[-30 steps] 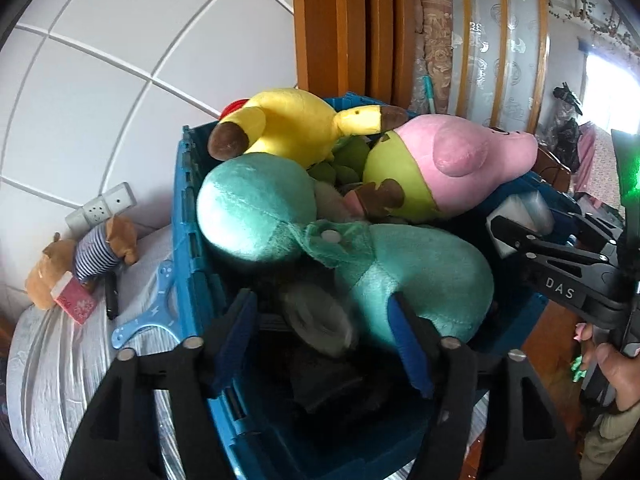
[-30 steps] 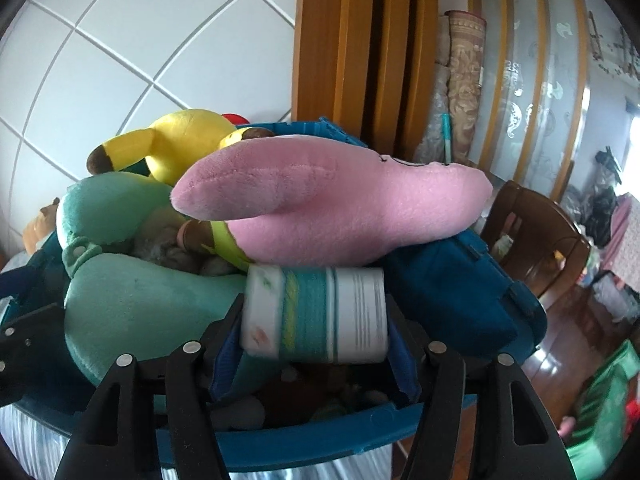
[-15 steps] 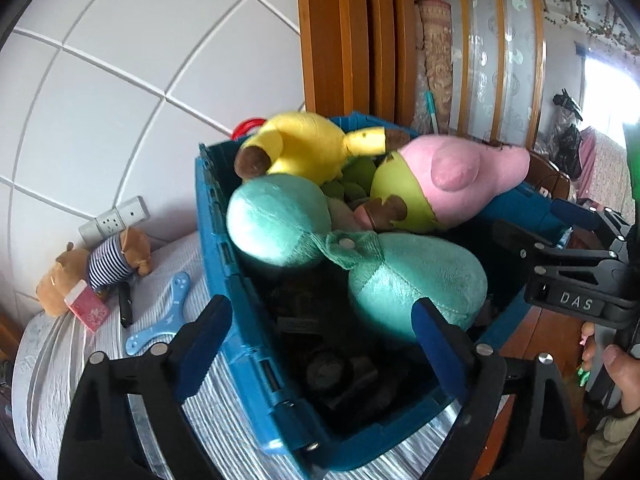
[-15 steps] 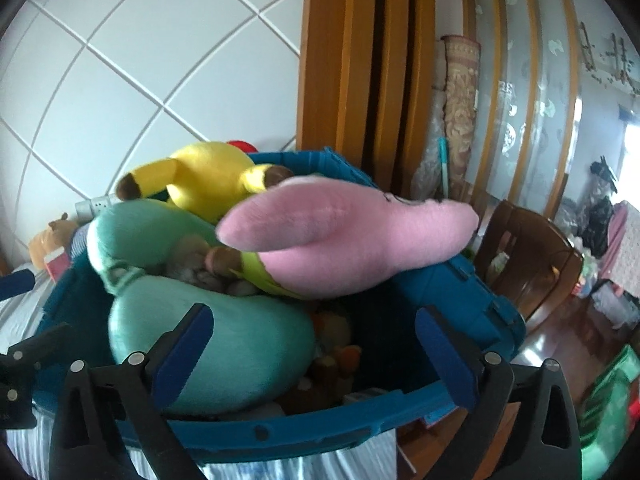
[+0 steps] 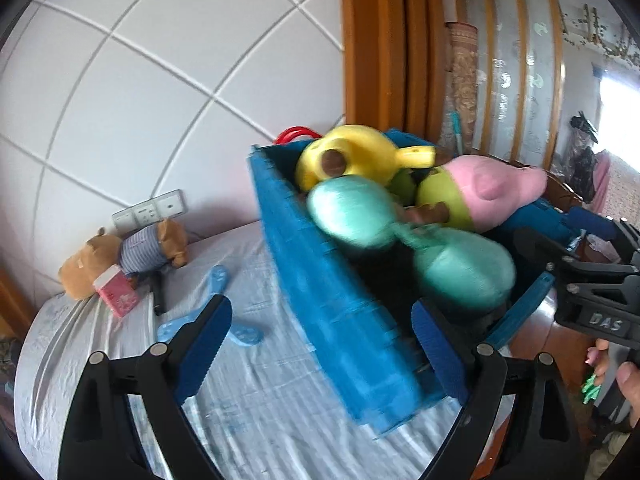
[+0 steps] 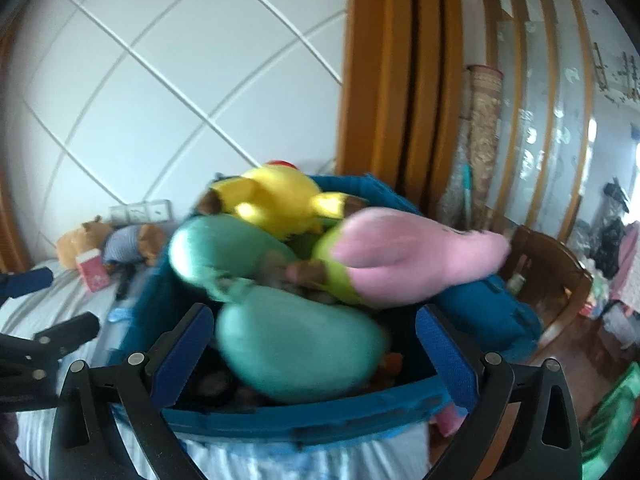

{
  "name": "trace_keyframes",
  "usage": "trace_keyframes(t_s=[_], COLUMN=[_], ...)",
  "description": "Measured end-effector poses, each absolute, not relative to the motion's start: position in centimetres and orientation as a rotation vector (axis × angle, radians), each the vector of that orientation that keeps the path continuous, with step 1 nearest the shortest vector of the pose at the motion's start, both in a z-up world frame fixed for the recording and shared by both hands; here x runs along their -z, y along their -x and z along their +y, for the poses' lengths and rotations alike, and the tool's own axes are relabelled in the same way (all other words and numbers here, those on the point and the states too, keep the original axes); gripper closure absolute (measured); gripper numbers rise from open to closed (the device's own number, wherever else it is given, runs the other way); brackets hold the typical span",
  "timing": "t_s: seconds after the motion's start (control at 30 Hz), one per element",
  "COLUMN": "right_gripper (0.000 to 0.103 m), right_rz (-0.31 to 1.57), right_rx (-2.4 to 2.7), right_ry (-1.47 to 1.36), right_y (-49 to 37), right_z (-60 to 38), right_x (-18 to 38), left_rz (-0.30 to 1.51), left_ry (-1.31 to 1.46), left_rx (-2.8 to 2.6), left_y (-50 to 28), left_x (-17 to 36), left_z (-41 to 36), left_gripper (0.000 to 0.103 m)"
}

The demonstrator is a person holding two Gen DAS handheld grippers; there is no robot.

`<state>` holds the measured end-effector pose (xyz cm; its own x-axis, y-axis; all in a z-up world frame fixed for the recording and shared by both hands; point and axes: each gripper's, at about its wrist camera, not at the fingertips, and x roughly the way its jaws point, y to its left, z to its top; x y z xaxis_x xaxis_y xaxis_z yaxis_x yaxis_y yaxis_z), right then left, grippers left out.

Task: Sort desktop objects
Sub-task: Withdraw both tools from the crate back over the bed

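A blue storage bin [image 5: 320, 300] [image 6: 304, 420] stands on the pale bedsheet, heaped with plush toys: a yellow one [image 5: 352, 156] [image 6: 276, 200], a teal one [image 5: 460, 268] [image 6: 288, 344] and a pink-and-green one [image 5: 492, 188] [image 6: 408, 252]. My left gripper [image 5: 320, 348] hangs open in front of the bin's near corner, nothing between its fingers. My right gripper [image 6: 312, 348] is open too, raised before the bin's front rim and empty; in the left wrist view it shows at the right [image 5: 580, 264].
On the sheet to the left lie a brown plush in a striped shirt [image 5: 132, 248] [image 6: 116, 240], a pink card pack [image 5: 118, 292], a dark pen [image 5: 158, 294] and a light-blue three-armed toy [image 5: 216, 312]. Behind are a tiled wall, a wooden door frame and a chair [image 6: 552, 276].
Both grippers opened and pulled back from the bin. The white and green bottle that the right one held a second ago is out of its fingers and out of sight.
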<state>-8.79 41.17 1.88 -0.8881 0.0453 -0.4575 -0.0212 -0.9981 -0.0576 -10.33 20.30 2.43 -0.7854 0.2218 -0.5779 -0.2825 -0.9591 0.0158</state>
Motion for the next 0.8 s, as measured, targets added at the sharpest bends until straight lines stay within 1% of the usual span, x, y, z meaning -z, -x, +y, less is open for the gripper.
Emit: trace_keyframes(t_s=[0.2,0.47,0.8], right_gripper=[0.0,0.0,0.0], right_rz=[-0.083,-0.097,-0.143], right_rx=[-3.105,-3.199,-3.228], right_ry=[0.726,0.693,0.945], right_y=[8.2,7.9,12.4], right_z=[33.4,22.2,13.3], right_x=[-2.1,-1.8,3.1], left_rz=[0.065,0.027,-0.142], left_ry=[0.914,1.049,1.293], left_rx=[-2.787,-2.867,-2.924], left_y=[9.6,9.2,11.5], left_x=[-1.2,1.9,6.0], left_z=[11.8,-1.4,-12.5], left_gripper=[0.011,0.011,0.011])
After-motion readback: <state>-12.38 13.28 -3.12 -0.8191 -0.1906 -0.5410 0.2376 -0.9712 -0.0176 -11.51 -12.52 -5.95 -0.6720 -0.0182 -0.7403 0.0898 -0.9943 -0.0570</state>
